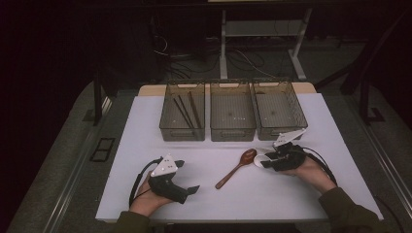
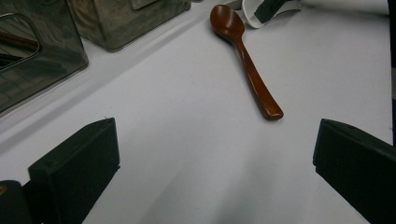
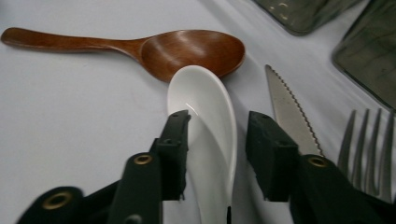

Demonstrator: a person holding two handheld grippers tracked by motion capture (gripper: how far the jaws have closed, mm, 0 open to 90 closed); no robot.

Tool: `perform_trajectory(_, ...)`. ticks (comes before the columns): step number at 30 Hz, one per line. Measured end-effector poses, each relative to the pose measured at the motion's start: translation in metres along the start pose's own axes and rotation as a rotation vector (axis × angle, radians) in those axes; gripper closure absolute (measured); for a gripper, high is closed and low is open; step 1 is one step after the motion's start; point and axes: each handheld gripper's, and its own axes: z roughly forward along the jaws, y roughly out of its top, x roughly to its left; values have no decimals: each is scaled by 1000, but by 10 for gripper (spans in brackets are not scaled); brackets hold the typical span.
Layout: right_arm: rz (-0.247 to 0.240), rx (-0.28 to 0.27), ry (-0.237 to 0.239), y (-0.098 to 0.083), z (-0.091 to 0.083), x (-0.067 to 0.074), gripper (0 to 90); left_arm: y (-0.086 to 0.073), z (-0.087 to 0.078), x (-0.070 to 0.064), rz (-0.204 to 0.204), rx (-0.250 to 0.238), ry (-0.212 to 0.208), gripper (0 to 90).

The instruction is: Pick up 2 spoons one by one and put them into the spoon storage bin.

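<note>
White spoon (image 3: 205, 121) lay on the table (image 1: 204, 194), its bowl touching the wooden spoon's (image 3: 154, 49) bowl, a serrated knife (image 3: 289, 112) and fork (image 3: 369, 144) just beside. Right gripper (image 3: 217, 149) was set astride the handle: one jaw touched it, the other stood off, so no clamp yet. Left gripper (image 2: 210, 158) was seen apart, nothing between. The white spoon was judged glazed ceramic: stiff, slick, chippable; best taken across the narrow handle. Its handle end was hidden behind the jaws; the fork was cut off.
</note>
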Motion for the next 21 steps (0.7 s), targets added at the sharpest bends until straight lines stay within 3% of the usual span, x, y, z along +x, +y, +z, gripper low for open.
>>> perform_trajectory(5, -21, 4, 16, 0, 0, 1, 682, 0, 0, 0, 4, 3, -2, 0)
perform_trajectory(21, -61, 4, -21, 2, -5, 6, 793, -1, 0, 0, 0, 1, -5, 0)
